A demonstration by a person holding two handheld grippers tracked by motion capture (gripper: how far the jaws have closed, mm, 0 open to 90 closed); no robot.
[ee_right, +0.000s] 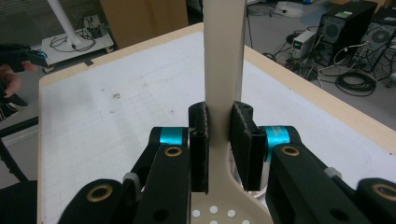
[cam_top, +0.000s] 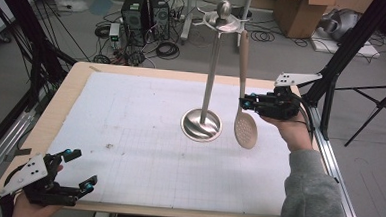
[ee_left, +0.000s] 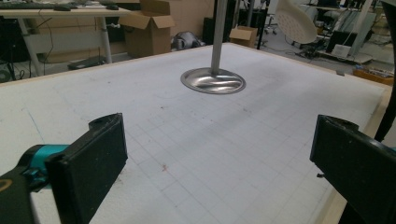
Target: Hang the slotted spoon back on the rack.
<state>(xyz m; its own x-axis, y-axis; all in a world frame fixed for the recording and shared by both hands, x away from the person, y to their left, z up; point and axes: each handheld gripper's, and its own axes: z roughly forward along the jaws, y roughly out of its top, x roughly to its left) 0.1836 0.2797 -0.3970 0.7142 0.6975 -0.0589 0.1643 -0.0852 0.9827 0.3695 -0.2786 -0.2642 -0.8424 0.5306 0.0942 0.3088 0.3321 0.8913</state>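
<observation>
A metal utensil stand [cam_top: 211,79] rises from a round base [cam_top: 201,125] at the middle right of the white gridded mat. A beige slotted spoon [cam_top: 245,127] hangs upright beside it, head down, with its handle reaching up to the stand's top arms; whether it is hooked there I cannot tell. My right gripper [cam_top: 245,102] comes in from the right and is shut on the handle just above the head. In the right gripper view the pads [ee_right: 200,140] pinch the spoon handle [ee_right: 224,70]. My left gripper [cam_top: 81,168] rests open at the near left corner, nothing between its jaws [ee_left: 219,163]. The stand's base [ee_left: 213,80] lies ahead of it.
The table has a wooden rim [cam_top: 61,101] around the mat. Black frame posts [cam_top: 352,46] stand at the right and left sides. Computer towers [cam_top: 146,13], cables and cardboard boxes [cam_top: 301,14] sit on the floor behind.
</observation>
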